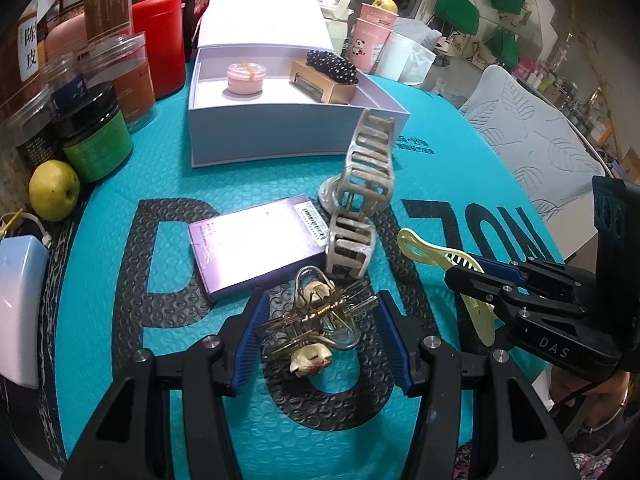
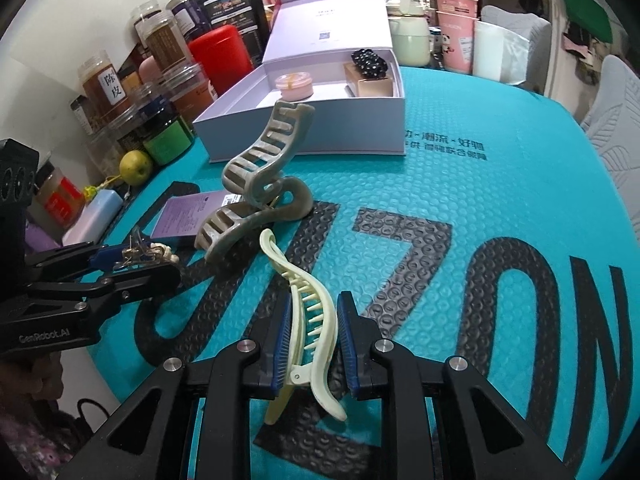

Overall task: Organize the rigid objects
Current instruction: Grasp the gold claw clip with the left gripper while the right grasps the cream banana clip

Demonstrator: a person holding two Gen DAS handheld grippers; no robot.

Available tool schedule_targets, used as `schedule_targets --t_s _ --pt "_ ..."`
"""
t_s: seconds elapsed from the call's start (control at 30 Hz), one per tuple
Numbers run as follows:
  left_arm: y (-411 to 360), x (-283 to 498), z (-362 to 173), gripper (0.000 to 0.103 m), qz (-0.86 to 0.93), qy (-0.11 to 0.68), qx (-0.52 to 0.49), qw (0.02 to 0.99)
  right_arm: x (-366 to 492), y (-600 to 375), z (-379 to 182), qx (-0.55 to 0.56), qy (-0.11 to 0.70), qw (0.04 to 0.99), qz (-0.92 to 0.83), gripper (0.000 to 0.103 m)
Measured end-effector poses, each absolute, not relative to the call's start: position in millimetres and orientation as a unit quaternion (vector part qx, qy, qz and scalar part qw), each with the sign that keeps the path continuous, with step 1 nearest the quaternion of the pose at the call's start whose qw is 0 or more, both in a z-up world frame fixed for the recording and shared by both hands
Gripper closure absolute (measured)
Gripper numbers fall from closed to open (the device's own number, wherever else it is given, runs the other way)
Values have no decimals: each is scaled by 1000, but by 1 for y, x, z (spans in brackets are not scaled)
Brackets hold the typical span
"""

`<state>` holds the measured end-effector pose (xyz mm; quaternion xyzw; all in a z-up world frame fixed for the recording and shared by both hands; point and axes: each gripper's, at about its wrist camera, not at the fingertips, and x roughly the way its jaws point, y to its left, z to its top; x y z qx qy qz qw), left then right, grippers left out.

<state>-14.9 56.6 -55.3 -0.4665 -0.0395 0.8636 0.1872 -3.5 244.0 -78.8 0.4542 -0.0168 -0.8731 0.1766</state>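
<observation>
My left gripper is shut on a gold wire hair clip with cream ornaments, low over the teal mat. Just right of it, my right gripper is shut on a pale yellow toothed hair clip, which rests lengthwise between the blue pads. A large beige claw clip stands beyond both, leaning on a flat purple box. Further back, an open white gift box holds a pink jar and a black beaded clip on a gold box.
Jars and a red canister crowd the left side, with a yellow fruit and a white power bank near the mat's edge. Pink cups stand behind the gift box. A pale cushioned chair is at the right.
</observation>
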Motion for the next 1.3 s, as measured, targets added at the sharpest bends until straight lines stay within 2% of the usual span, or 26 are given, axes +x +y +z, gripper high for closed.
schedule_targets --t_s 0.43,0.67,1.3 --pt "69 -17 -36 50 869 -21 -449 207 12 250 -58 443 -41 180 -877 80" --pt "81 -23 -24 50 872 -5 -437 220 14 249 -45 433 -29 191 -880 80" --pt "107 -53 23 50 886 22 -397 238 -19 262 -10 409 -28 202 -889 80"
